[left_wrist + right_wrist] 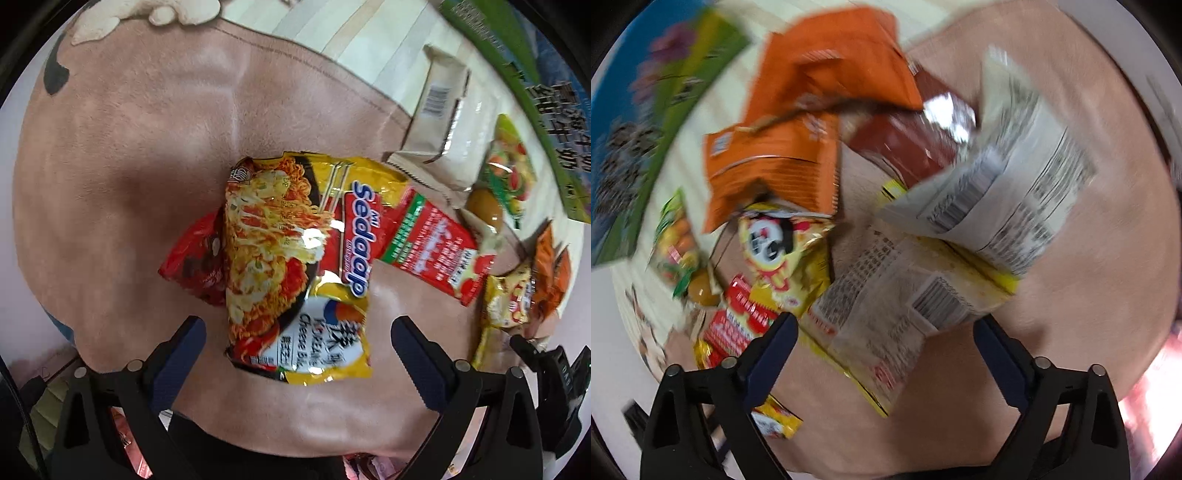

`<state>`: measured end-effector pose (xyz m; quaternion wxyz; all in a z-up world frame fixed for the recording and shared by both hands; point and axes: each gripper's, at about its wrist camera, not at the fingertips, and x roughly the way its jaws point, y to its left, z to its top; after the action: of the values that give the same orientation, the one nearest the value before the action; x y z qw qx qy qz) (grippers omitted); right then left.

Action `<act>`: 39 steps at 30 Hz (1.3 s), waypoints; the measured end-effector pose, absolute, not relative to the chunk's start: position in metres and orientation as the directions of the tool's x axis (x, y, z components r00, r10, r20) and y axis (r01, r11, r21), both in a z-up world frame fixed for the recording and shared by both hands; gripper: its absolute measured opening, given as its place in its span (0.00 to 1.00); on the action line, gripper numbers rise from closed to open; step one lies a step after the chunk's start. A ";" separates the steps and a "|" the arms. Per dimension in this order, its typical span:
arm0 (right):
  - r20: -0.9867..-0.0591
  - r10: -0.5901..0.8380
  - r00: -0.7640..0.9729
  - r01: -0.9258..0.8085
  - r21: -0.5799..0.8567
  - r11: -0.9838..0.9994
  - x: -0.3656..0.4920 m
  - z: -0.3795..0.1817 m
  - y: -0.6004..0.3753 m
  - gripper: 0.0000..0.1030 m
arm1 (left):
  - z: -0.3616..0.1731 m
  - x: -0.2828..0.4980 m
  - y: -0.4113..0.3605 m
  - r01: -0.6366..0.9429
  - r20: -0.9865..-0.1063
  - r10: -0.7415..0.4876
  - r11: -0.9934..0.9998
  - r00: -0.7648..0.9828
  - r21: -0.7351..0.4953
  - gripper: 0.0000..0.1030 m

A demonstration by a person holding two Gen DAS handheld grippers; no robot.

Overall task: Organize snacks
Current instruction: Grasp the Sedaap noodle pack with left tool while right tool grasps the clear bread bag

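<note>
The left gripper [297,354] is spread wide, holding nothing, its 2 fingers flanking the near end of a yellow Mi Sedaap noodle packet [295,266] lying on the pink mat [140,155]. A red packet [195,258] pokes from beneath it. The right gripper [882,354] gapes too, over a yellow-edged packet [886,317] lying label-up; beyond, blurred, probably 2 orange bags [798,147].
</note>
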<state>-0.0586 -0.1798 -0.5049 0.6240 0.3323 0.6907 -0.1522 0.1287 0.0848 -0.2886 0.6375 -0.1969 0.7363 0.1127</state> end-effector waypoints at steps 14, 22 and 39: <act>-0.979 0.175 -0.102 0.242 0.146 0.959 -0.049 -0.523 -0.120 0.63 | -0.303 0.149 0.084 -0.361 -0.978 -0.185 0.922 -0.097 -0.139 1.00; -0.992 0.002 -0.124 -0.028 0.005 1.000 -0.060 -0.513 -0.082 0.84 | -0.320 0.192 0.083 -0.276 -0.992 -0.120 0.955 -0.036 -0.106 0.84; -0.997 0.036 -0.073 0.065 0.031 0.997 -0.056 -0.517 -0.015 0.53 | -0.363 0.227 0.051 0.018 -0.992 -0.104 0.994 -0.074 -0.105 0.75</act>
<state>-0.0565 -0.0147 -0.5166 0.6800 0.0345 0.7323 -0.0107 0.2272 0.0507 -0.3634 0.6800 -0.0292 0.7313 -0.0449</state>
